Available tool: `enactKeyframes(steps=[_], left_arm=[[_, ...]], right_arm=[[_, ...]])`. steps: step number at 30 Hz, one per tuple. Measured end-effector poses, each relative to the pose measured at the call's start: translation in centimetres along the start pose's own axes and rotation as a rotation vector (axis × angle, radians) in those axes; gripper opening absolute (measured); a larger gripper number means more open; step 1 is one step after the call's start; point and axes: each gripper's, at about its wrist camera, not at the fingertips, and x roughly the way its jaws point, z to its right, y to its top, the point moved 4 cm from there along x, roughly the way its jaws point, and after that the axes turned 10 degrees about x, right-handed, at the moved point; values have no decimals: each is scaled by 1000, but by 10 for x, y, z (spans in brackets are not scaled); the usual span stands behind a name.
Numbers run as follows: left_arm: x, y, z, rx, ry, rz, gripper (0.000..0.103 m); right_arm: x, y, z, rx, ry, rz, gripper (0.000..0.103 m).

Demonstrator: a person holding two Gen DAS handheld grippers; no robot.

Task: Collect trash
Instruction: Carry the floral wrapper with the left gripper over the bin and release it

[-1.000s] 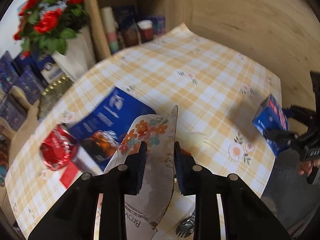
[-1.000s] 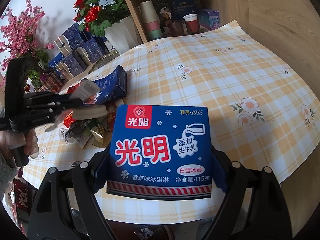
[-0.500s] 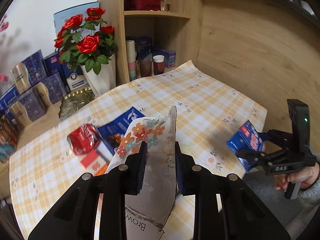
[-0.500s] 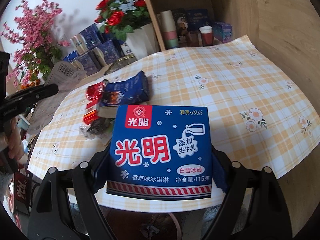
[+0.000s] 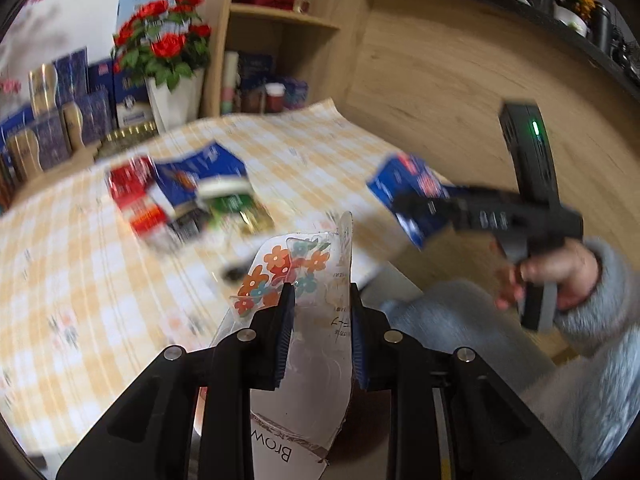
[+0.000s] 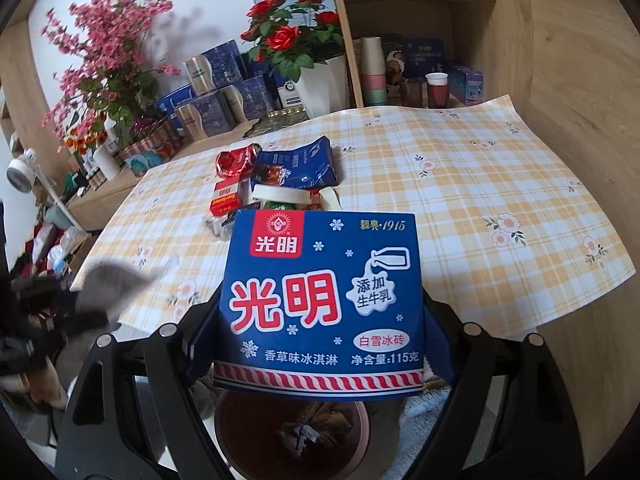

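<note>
The right gripper (image 6: 320,340) holds a blue ice-cream box (image 6: 322,300) across its width, jaws spread wide and pressed on its two sides. Directly below the box, close to the camera, sits a dark red bin (image 6: 292,432) with a few crumpled wrappers already in it. The box hangs over the bin's mouth, off the near edge of the table (image 6: 500,184).

The left gripper (image 5: 320,320) is pinched narrow on a flat plastic wrapper (image 5: 296,280) printed with orange and teal flowers; the wrapper stands up between the pads and trails down under the gripper. In the left wrist view the scene is blurred, and the bin does not show clearly there, so I cannot tell how near the wrapper is to it.

Judging from this, the step in hand is carrying two picked-up pieces to the bin. For the box, the next move calls only for letting go, since it looks to be above the opening. The wrapper probably needs bringing over the bin first; being light and limp, it may cling to a pad or drift aside.

Farther off, in the middle of the table, a pile of trash (image 6: 276,184) remains: a crushed red can, a blue carton, a small red box and loose wrappers, touching one another. Those call for further trips.
</note>
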Motion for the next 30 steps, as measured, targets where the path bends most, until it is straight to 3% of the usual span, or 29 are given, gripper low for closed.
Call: enactKeyframes(steps=[7, 16, 21, 25, 30], left_arm=[[28, -62, 26, -56, -56, -107, 25], [111, -111, 31, -72, -100, -315, 25], [158, -132, 27, -85, -116, -430, 25], [189, -146, 21, -94, -86, -499, 25], [208, -147, 9, -144, -81, -517, 27]], right_arm=[[-1, -17, -1, -5, 18, -35, 82], [3, -23, 5, 11, 25, -45, 82], [11, -25, 14, 34, 11, -71, 82], [10, -22, 18, 34, 3, -65, 82], [7, -25, 23, 37, -13, -65, 82]])
